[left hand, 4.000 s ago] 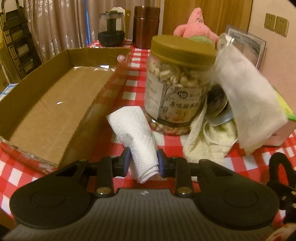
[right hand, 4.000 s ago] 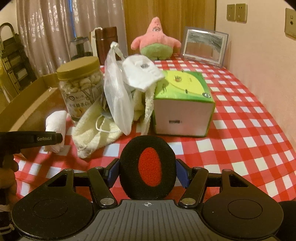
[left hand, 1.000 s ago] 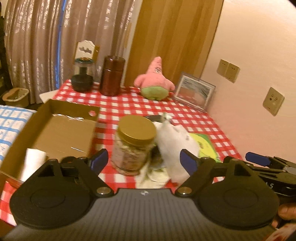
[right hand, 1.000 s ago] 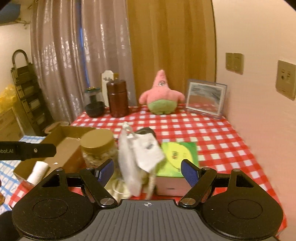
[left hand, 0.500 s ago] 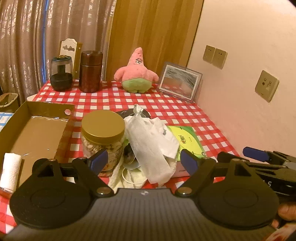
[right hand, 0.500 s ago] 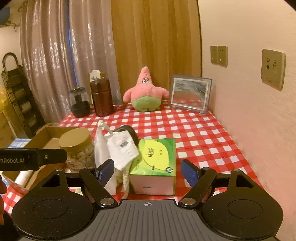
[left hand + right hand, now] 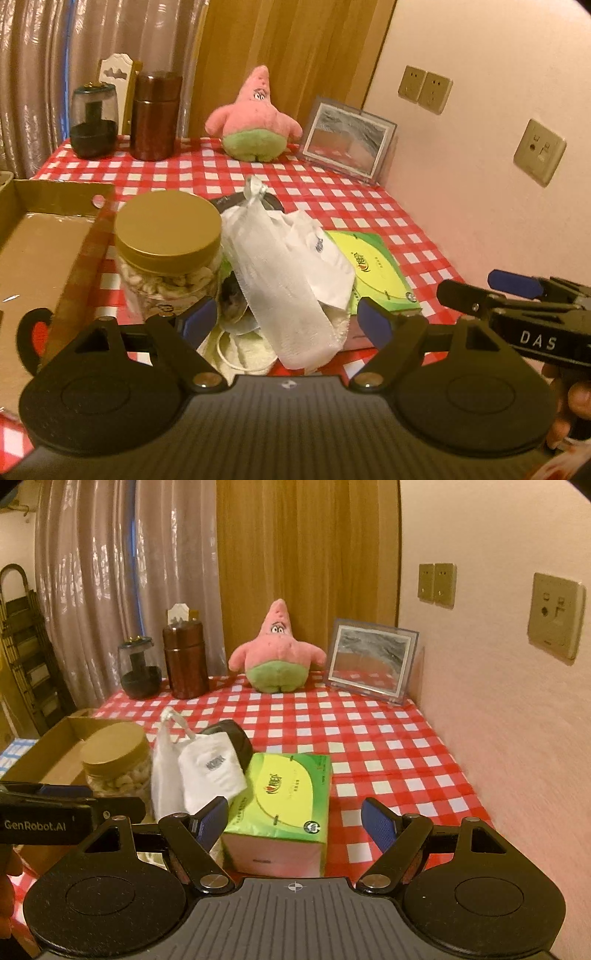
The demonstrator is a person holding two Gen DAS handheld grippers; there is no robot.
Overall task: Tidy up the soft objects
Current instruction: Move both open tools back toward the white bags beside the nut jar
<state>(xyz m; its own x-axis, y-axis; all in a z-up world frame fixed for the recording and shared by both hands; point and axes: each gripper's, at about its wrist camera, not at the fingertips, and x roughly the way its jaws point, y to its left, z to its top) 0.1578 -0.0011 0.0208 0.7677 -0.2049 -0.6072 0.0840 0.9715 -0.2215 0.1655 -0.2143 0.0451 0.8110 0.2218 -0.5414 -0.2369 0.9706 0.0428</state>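
The cardboard box (image 7: 55, 221) lay at far left. The left gripper (image 7: 284, 320) hovered, jaws wide apart and empty, before the nut jar (image 7: 166, 254) and white cloth bundle (image 7: 291, 280). The right gripper (image 7: 295, 818), jaws likewise spread and empty, faced the tissue box (image 7: 284, 805) on the checkered surface (image 7: 388, 746).

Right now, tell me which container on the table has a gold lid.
The clear plastic snack jar beside the cardboard box; the brown canister and dark glass jar stand far back.
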